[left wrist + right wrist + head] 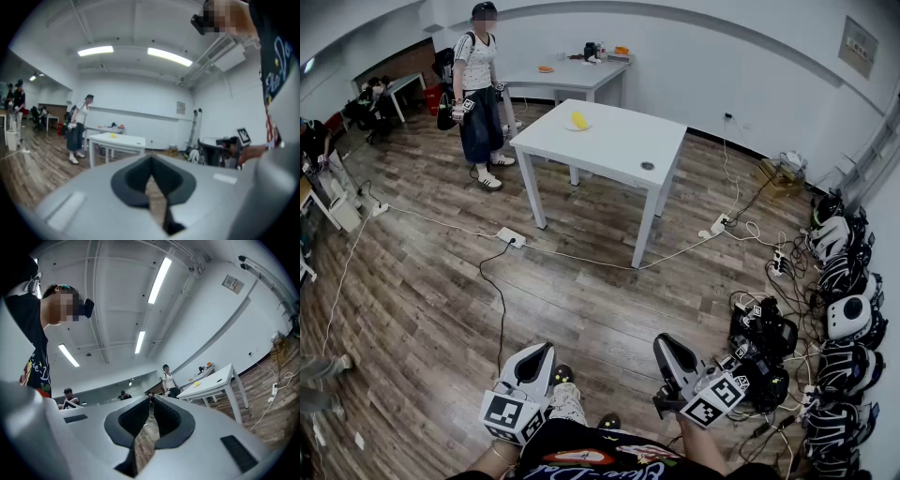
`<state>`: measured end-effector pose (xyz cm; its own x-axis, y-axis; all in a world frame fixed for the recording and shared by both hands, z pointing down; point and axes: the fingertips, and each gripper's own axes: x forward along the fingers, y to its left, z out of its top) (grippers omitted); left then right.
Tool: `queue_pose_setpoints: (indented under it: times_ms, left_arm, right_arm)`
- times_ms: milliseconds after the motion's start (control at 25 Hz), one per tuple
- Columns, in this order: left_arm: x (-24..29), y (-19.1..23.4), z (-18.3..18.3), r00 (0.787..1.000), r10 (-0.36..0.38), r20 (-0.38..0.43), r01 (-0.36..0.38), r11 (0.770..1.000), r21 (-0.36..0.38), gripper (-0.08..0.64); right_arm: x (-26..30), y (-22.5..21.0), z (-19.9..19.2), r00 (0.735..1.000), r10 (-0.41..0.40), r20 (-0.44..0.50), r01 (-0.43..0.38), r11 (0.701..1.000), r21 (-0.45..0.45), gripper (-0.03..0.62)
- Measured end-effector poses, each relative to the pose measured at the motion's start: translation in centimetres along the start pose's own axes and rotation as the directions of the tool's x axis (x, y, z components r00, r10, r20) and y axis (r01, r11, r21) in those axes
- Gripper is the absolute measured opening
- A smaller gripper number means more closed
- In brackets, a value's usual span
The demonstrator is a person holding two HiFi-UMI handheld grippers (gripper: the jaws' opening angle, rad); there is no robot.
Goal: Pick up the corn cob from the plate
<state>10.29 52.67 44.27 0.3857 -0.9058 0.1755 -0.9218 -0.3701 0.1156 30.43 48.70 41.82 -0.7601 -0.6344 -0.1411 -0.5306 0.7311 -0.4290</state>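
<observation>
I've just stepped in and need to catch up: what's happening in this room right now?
Someone holds a gripper in each hand, well back from the white table. The left gripper and right gripper both have their jaws together, empty. The corn cob lies untouched on its plate near the table's far edge, and another person stands beside the table.

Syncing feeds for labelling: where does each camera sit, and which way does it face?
Head view: on the person's head, facing down-forward at floor and white table; left gripper, right gripper, forearms show.
Left gripper view: on the left gripper, roughly level toward the table; shut fingers, wearer's shirt show.
Right gripper view: on the right gripper, tilted up at ceiling lights; shut fingers, shirt show.
All three share the table and corn cob.
</observation>
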Motion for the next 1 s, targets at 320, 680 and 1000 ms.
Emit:
queue_pose_setpoints:
  times_ms: [320,680,1000]
  left_arm:
    - [7.4,6.3,2.3,0.999,0.001,0.044,0.002,0.998,-0.070,-0.002]
    - [16.9,19.3,7.2,0.996,-0.028,0.083,0.030,0.999,-0.022,-0.002]
    - [21.4,29.2,9.1,0.994,-0.009,0.107,0.011,1.000,-0.021,-0.003]
  right_arm:
    - [8.3,-3.8,1.1,1.000,0.019,0.000,-0.019,0.999,-0.029,0.017]
    - [24.6,-8.9,3.9,1.000,-0.006,0.028,0.009,0.997,-0.072,0.017]
    - [37.0,-9.4,2.1,0.999,0.034,0.003,-0.034,0.998,-0.062,0.017]
